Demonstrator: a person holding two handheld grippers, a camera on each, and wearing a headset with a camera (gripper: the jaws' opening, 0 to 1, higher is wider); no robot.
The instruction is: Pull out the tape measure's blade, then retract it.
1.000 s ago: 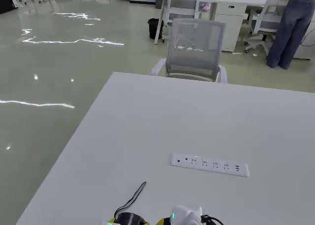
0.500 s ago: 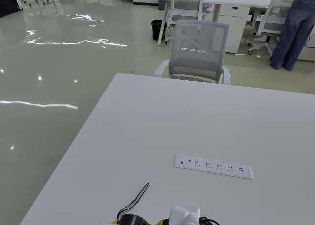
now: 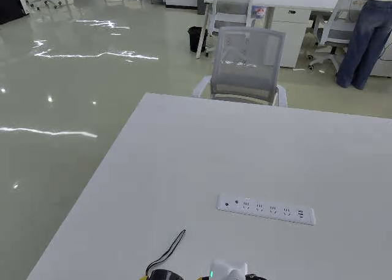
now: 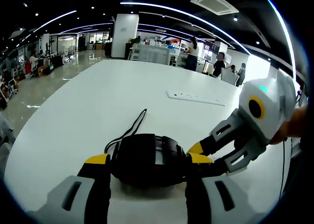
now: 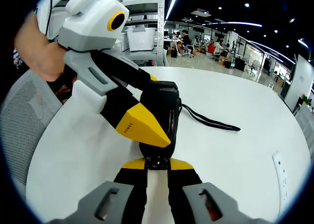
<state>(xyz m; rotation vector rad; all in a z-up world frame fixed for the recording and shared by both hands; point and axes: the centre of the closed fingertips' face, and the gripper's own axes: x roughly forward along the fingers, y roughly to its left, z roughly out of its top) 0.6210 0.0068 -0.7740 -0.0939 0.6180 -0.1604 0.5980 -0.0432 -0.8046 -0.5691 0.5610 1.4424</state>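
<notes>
The tape measure (image 4: pixel 147 153), a black case, sits on the white table (image 3: pixel 245 145) at its near edge, clamped side to side between the yellow-tipped jaws of the left gripper (image 4: pixel 143 162). In the head view the top of the case just shows at the bottom edge.

Right gripper (image 5: pixel 158 164): jaws almost together, tips hard against the near lower end of the case, nipping a small dark piece at its mouth. Cannot tell if that piece is the blade's hook. In the left gripper view it reaches in from the right, tips touching the case's right side, with a hand (image 4: pixel 294 126) behind it.

The black wrist strap (image 3: pixel 165 250) trails from the case over the table, away from the person, lying slack.

A white power strip (image 3: pixel 266 209) lies flat further out and to the right, well apart from the case.

Beyond the far table edge stands a grey mesh office chair (image 3: pixel 248 62) on a glossy floor (image 3: pixel 73 108). A person in jeans (image 3: pixel 367 35) stands at a far desk, upper right.
</notes>
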